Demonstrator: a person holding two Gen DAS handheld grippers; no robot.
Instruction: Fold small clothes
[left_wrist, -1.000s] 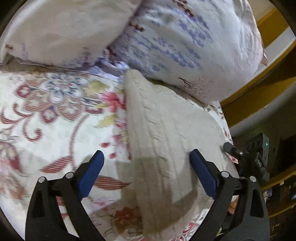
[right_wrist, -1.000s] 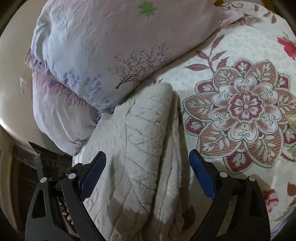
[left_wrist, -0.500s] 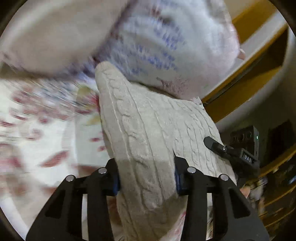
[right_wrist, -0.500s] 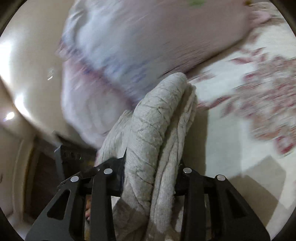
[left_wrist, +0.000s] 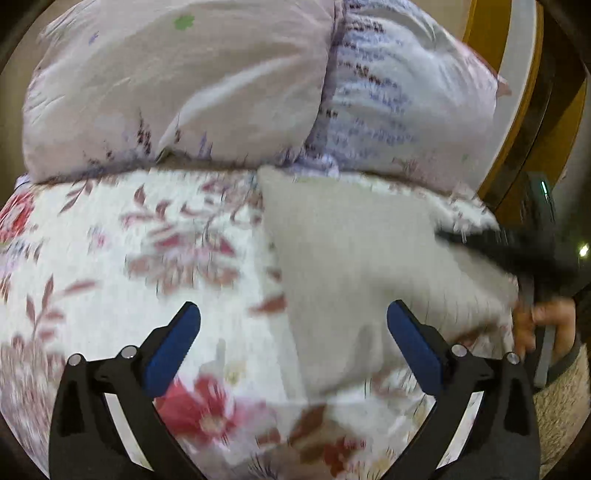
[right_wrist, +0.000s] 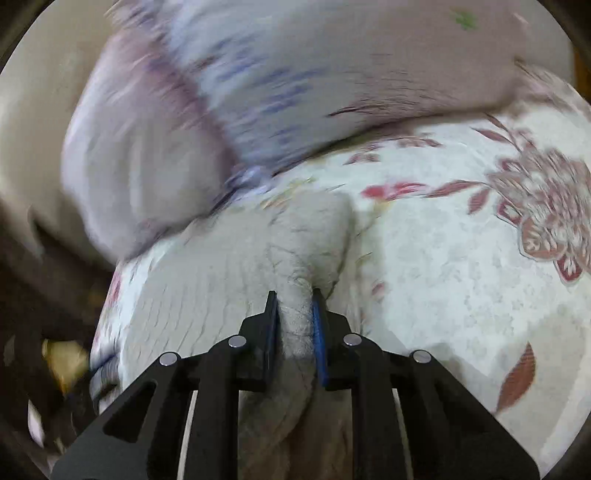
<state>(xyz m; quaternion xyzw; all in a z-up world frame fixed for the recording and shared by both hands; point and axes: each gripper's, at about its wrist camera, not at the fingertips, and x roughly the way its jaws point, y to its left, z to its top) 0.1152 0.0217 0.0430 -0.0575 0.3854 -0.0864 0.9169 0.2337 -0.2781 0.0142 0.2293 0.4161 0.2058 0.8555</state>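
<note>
Left wrist view: the left hand-held gripper (left_wrist: 293, 334) hangs released, blue pads spread, above the bed (left_wrist: 110, 258). The folded beige knit garment (left_wrist: 354, 266) lies at its 1 o'clock, below the pillows (left_wrist: 221, 85).

Right wrist view: the right hand-held gripper (right_wrist: 294, 314) is clenched on a bunched fold of the garment (right_wrist: 258, 251). Pulled one-handed, I judge the folded layers could slide apart and undo the fold.
</note>
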